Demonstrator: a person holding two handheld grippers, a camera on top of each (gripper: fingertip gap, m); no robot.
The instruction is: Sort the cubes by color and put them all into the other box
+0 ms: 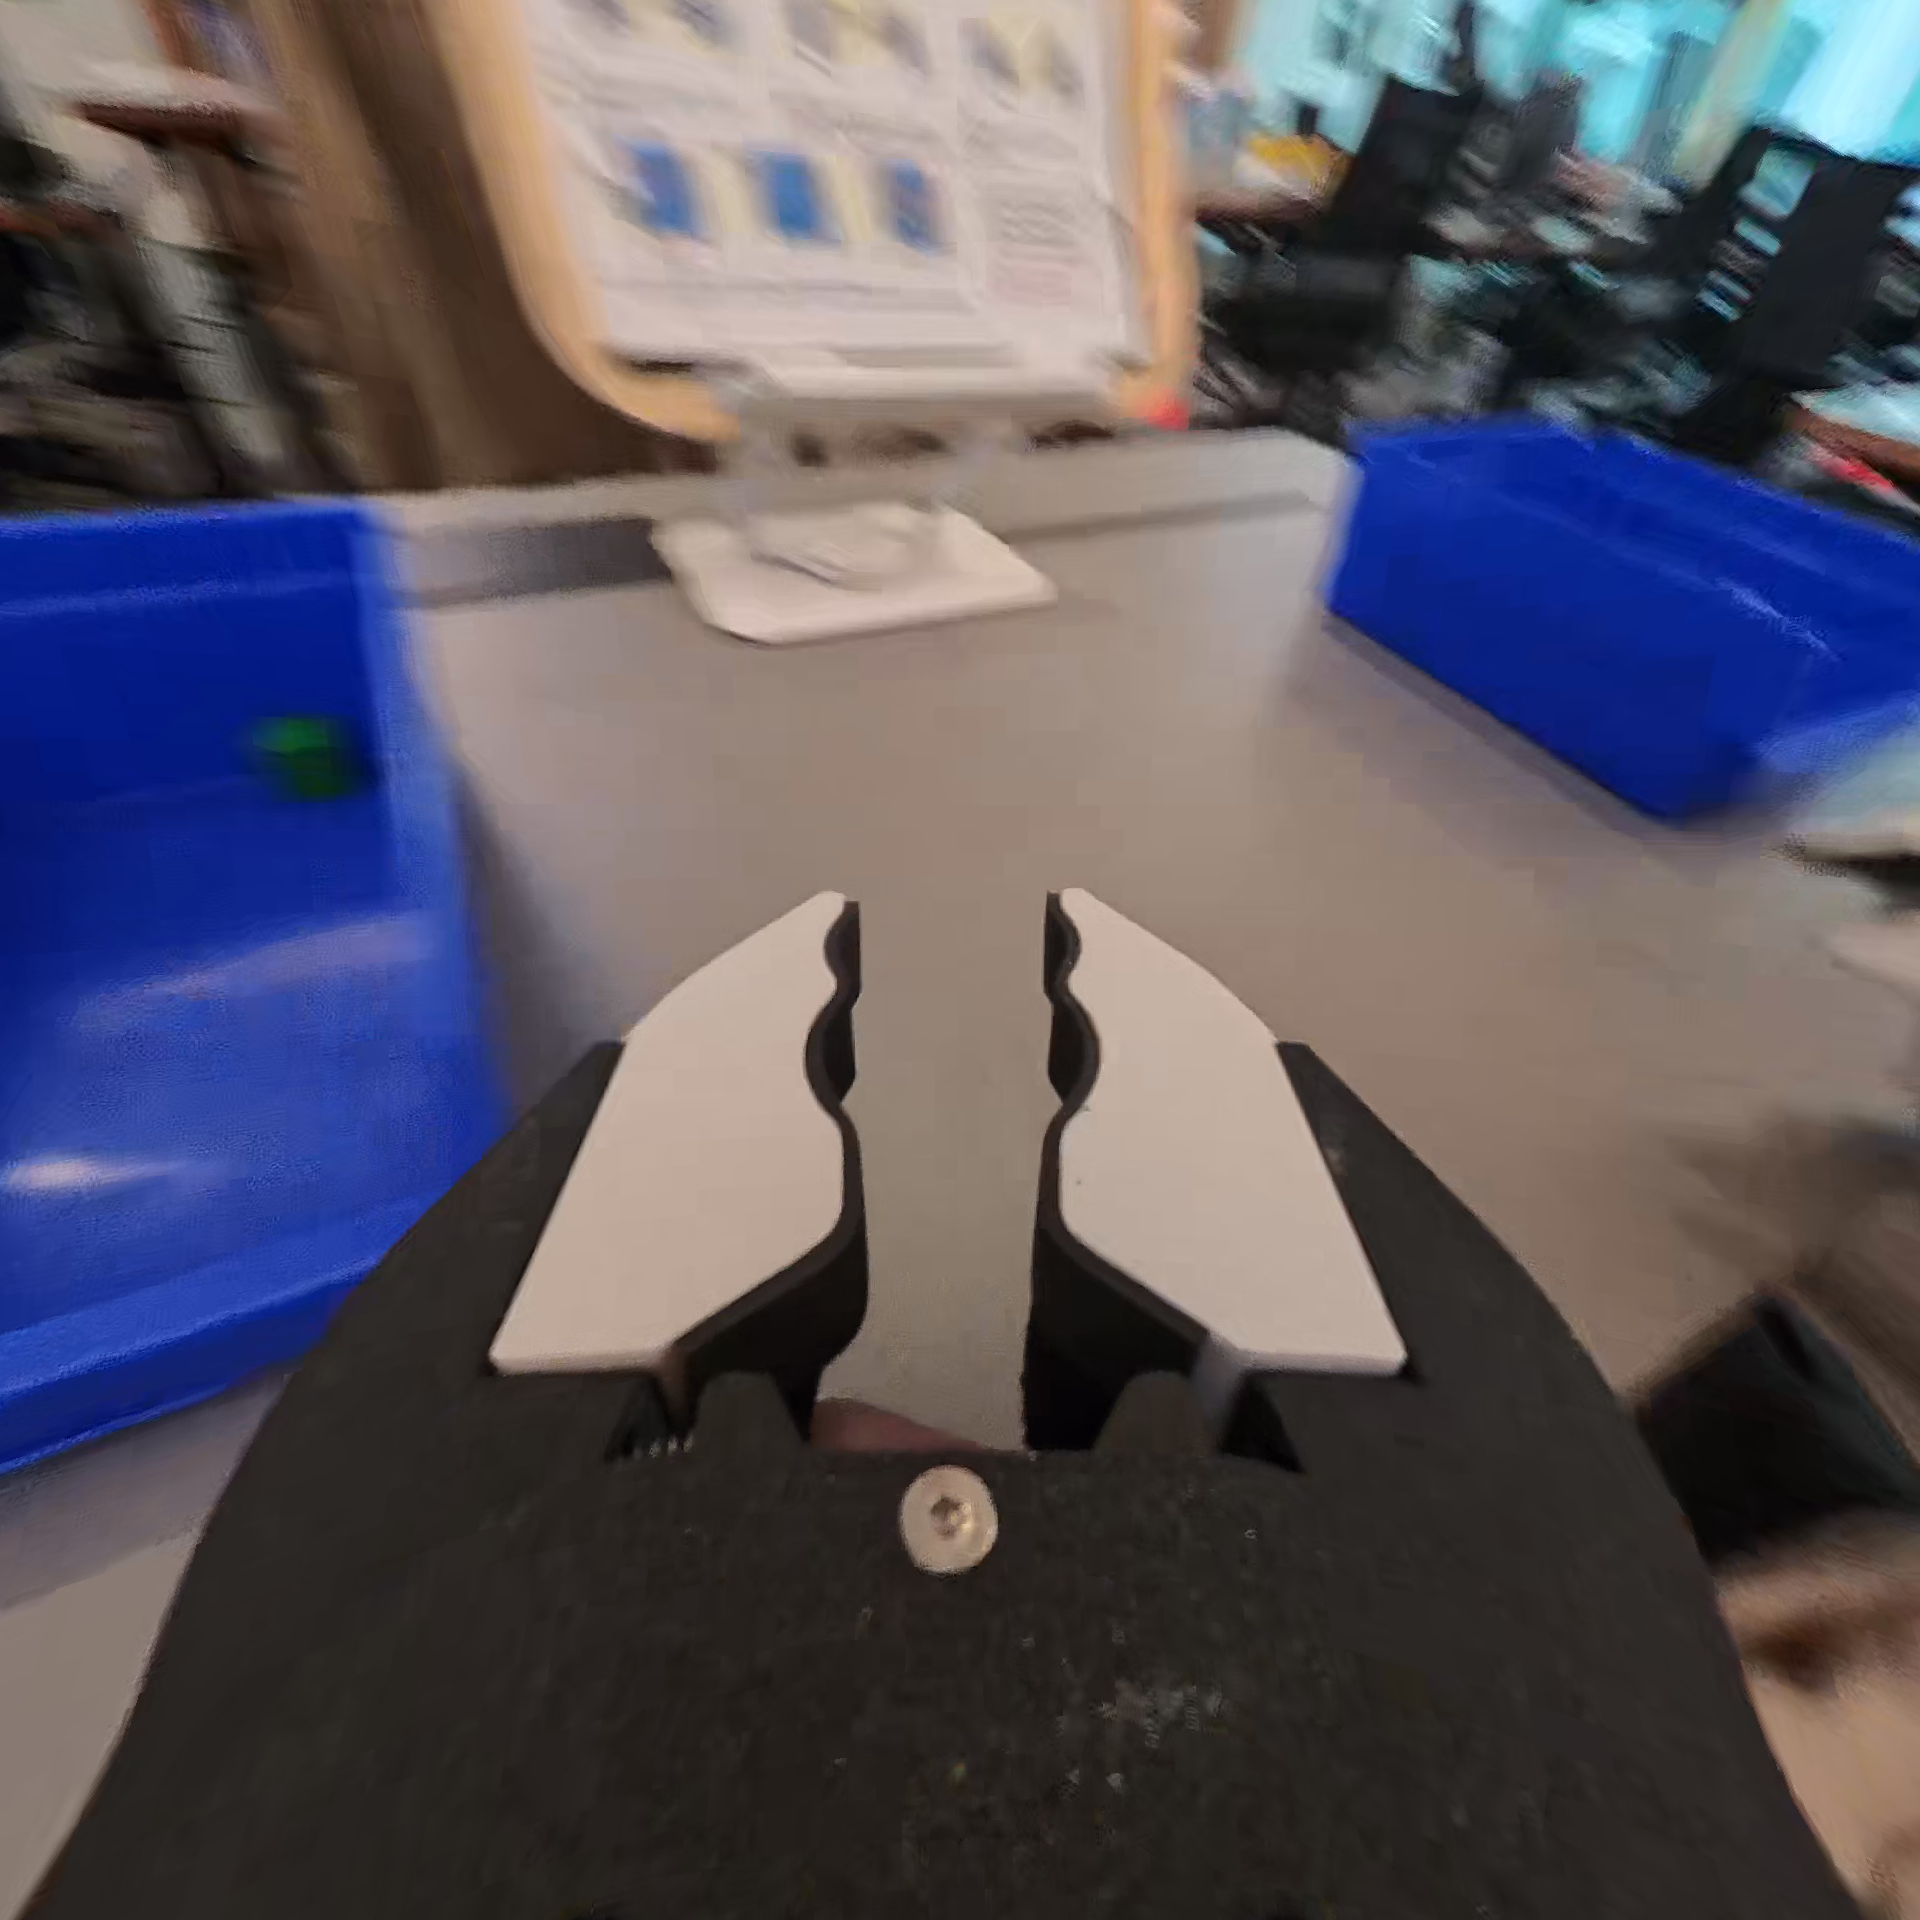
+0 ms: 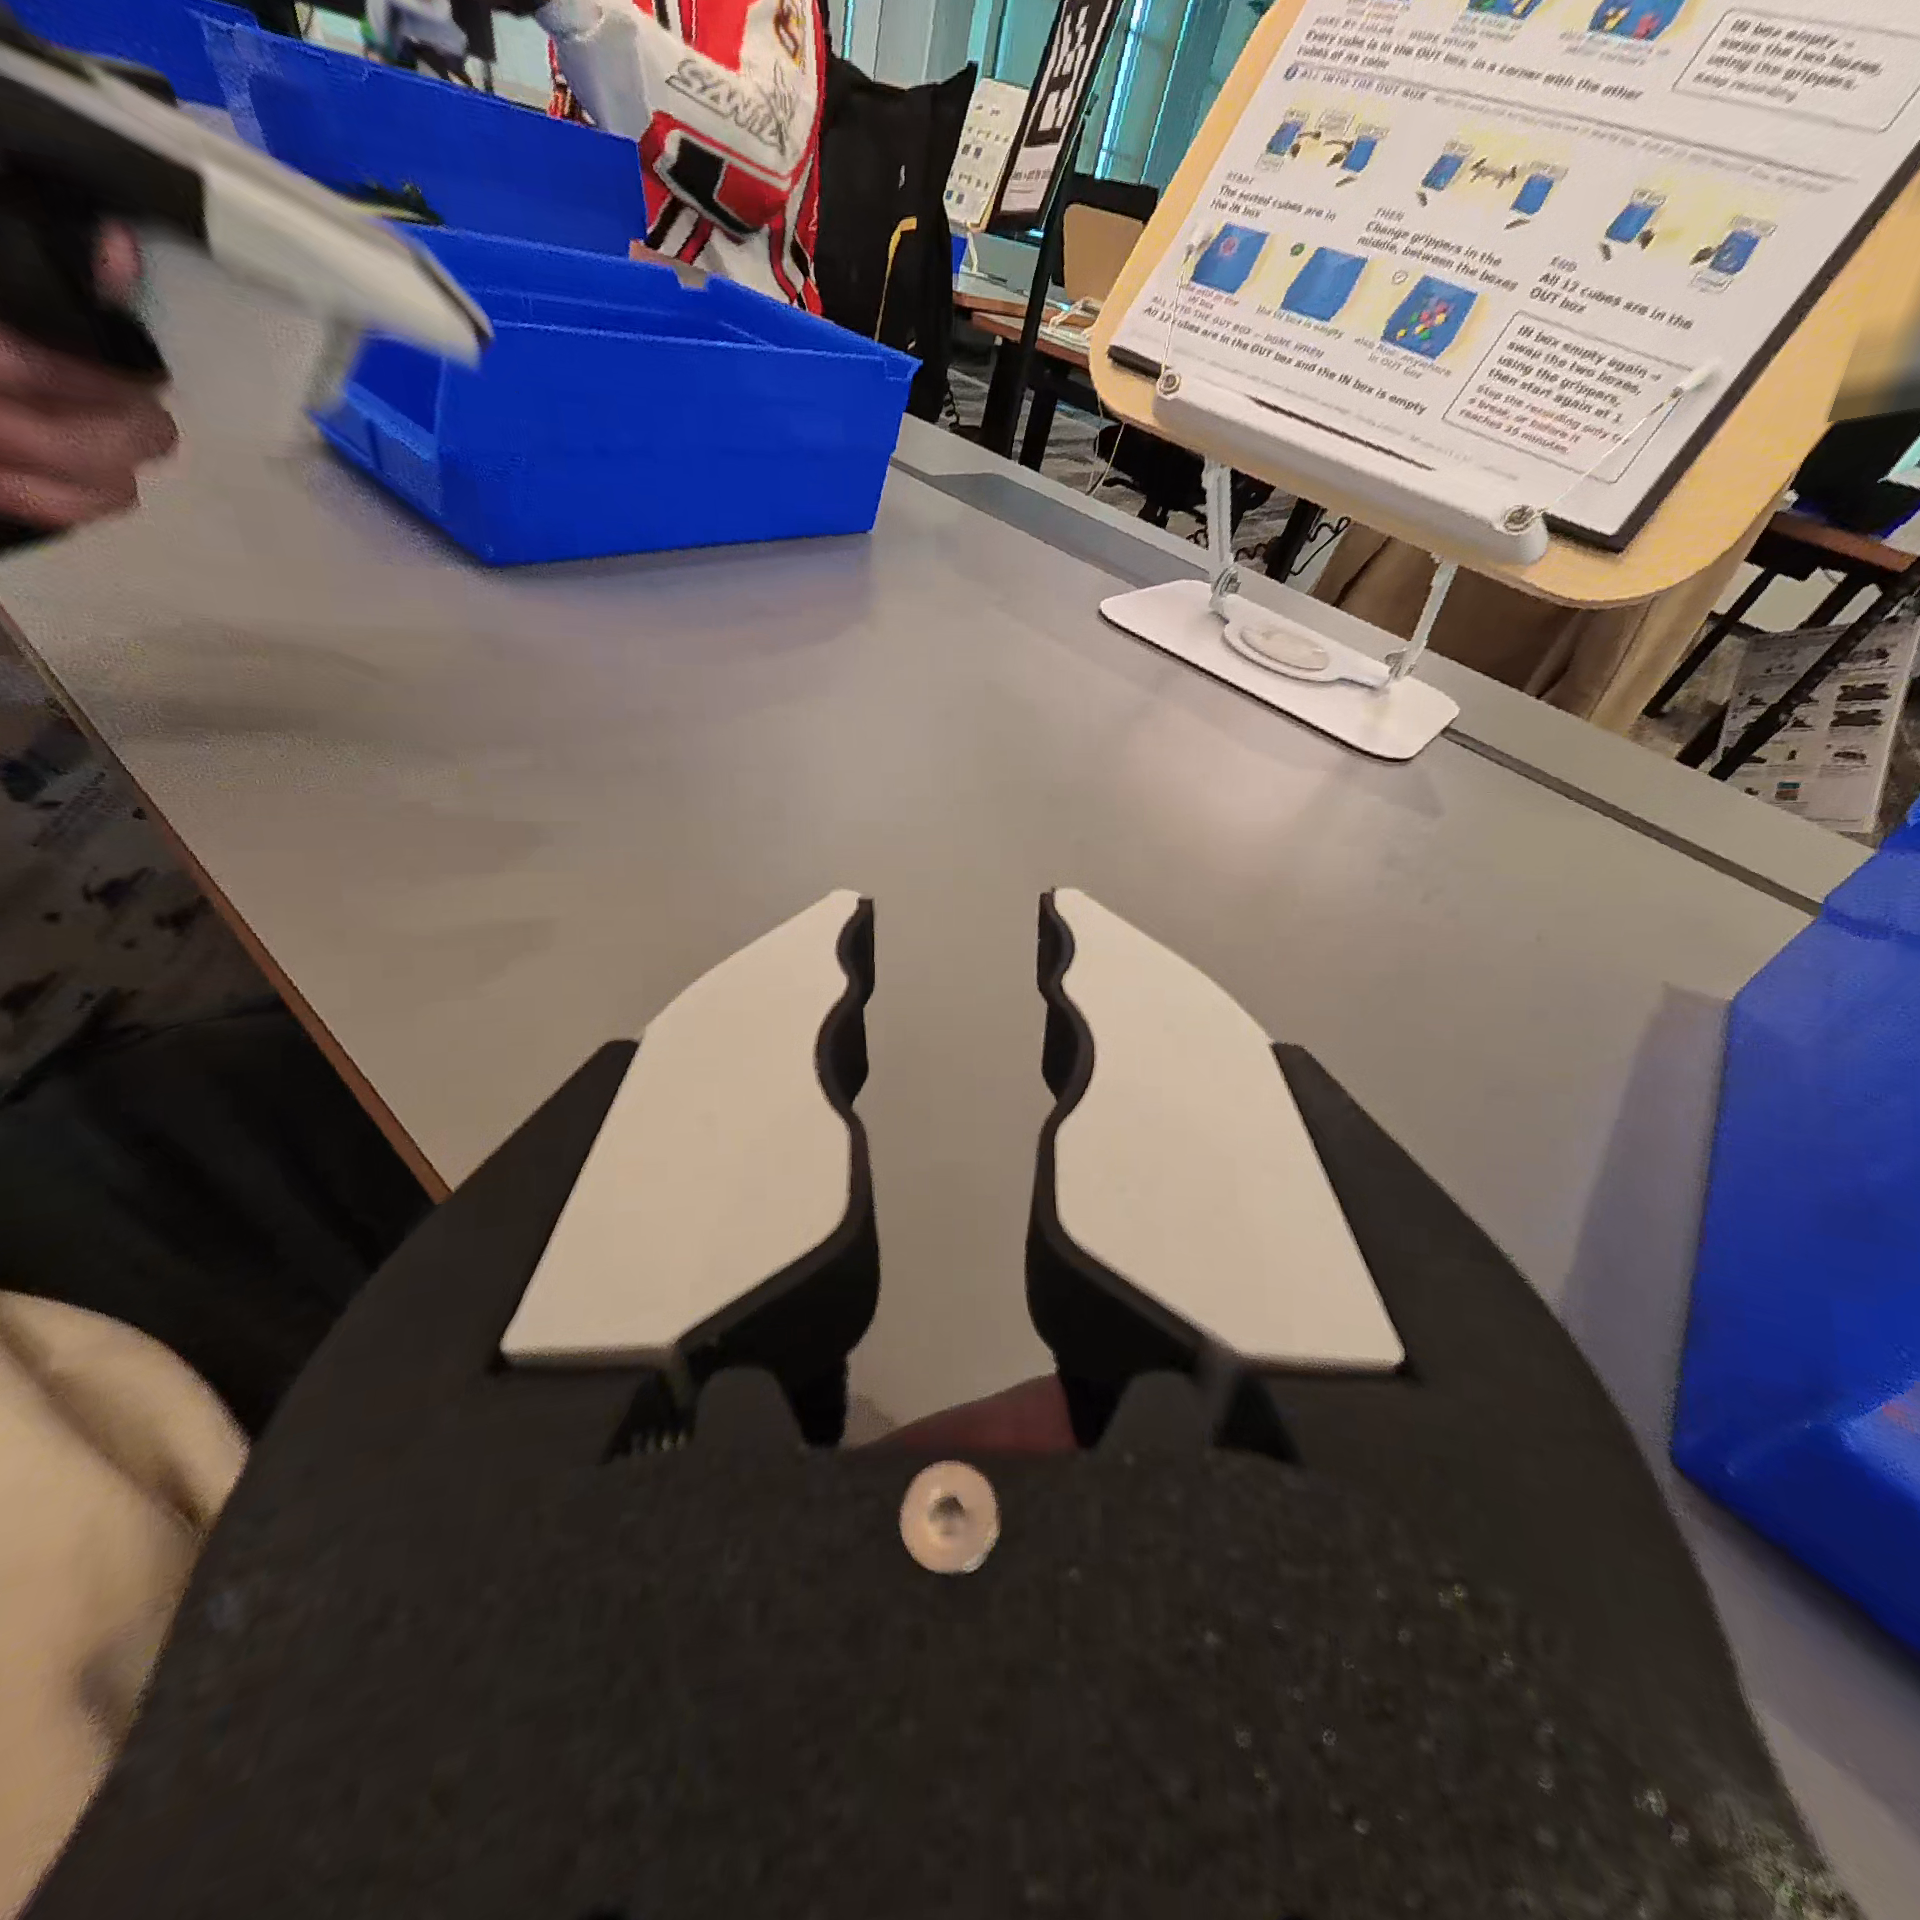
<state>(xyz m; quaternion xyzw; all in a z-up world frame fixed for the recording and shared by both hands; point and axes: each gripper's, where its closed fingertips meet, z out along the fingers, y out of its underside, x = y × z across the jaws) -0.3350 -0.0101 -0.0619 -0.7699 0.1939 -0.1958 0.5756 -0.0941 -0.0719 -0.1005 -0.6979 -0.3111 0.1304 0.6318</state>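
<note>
Hovering level above the grey table (image 1: 1039, 748), the left gripper (image 1: 952, 914) points toward a sheet on a stand (image 1: 862, 561) at the far edge; its fingers (image 1: 727, 1122) are parted by a moderate gap and hold nothing. That view is smeared by motion blur. The right gripper (image 2: 956, 909) sits low over the same table (image 2: 727, 748), aimed at the far edge between a blue box (image 2: 623, 436) and the stand (image 2: 1299, 665), its jaws likewise parted and empty.

Both grippers have a rough black body, a silver screw at the centre, and smooth pale-grey finger plates with wavy black inner edges. The boxes are glossy blue plastic, rectangular and open-topped. In the left view one box (image 1: 208, 987) lies just left of the gripper, its long axis running away from the camera, with a green cube (image 1: 301, 753) inside near its right wall. The second box (image 1: 1610, 613) stands well apart on the far right, its long axis angled toward the right edge. In the right view the left gripper (image 2: 457, 322) shows blurred over the far box, and the corner of the other box (image 2: 1818, 1247) stands beside the right gripper.
</note>
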